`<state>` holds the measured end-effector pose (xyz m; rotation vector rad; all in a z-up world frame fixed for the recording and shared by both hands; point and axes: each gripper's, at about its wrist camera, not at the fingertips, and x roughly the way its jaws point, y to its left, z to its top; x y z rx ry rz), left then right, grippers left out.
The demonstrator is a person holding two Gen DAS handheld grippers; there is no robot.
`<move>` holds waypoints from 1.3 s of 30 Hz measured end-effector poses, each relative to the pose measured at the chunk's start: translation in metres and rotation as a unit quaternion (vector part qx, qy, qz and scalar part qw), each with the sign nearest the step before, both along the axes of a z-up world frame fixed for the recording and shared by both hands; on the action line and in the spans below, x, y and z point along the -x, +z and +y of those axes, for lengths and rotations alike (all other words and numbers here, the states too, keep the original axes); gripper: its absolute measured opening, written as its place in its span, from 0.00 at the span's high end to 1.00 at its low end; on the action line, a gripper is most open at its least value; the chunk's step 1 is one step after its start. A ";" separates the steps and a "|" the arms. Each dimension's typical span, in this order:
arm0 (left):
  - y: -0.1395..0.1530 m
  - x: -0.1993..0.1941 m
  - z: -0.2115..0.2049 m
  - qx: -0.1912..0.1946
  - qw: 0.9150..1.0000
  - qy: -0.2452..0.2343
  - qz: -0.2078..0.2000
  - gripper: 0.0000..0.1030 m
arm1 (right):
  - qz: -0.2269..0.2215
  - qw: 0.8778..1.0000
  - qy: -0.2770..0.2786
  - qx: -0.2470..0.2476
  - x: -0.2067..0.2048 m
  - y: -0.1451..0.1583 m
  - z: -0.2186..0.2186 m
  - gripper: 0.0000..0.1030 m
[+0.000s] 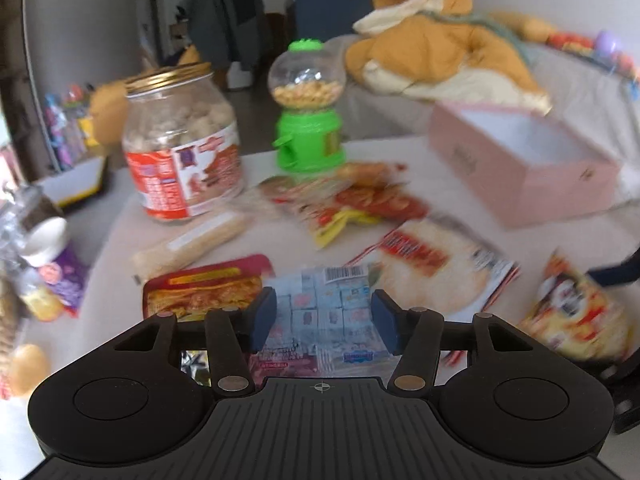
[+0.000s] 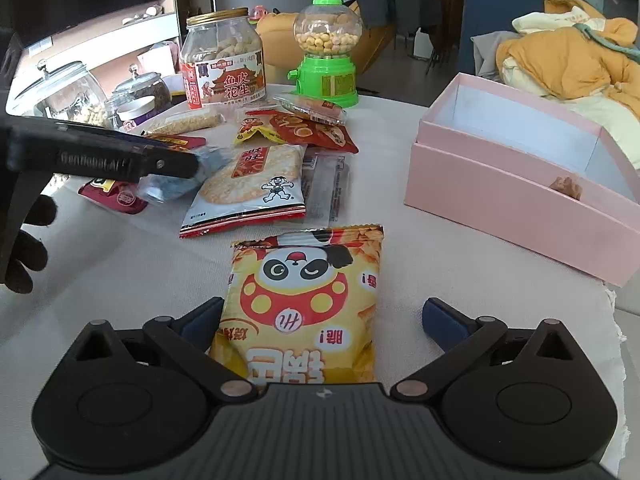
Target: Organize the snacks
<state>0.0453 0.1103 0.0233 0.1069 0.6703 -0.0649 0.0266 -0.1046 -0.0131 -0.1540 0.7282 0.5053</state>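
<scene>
Right gripper (image 2: 322, 318): jaws spread wide, bracketing a yellow snack bag (image 2: 302, 306) without pressing it. Bag flat on the cloth-covered table (image 2: 120, 264), lower centre of the right wrist view, printed with a panda face, red spots and red lettering. Left gripper (image 1: 323, 316): jaws parted over a clear packet of small wrapped squares (image 1: 324, 304), barcode at its top, nothing pinched. Open pink box (image 2: 516, 196) at right, upper middle.
</scene>
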 end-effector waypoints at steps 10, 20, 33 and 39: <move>0.000 -0.013 0.012 0.056 0.998 0.016 -0.009 0.47 | 0.006 1.000 0.007 0.000 -0.001 0.000 -0.001 0.00; 0.019 0.026 0.020 0.045 0.997 0.028 -0.047 0.48 | 0.003 1.000 0.005 0.002 0.000 0.000 0.000 0.00; -0.001 -0.064 -0.020 0.229 0.966 0.078 0.092 0.42 | 0.000 1.000 0.001 0.003 0.002 0.000 0.000 0.00; 0.002 -0.069 -0.051 0.210 0.971 0.070 0.089 0.41 | -0.001 1.000 0.000 0.003 0.003 -0.001 0.000 0.00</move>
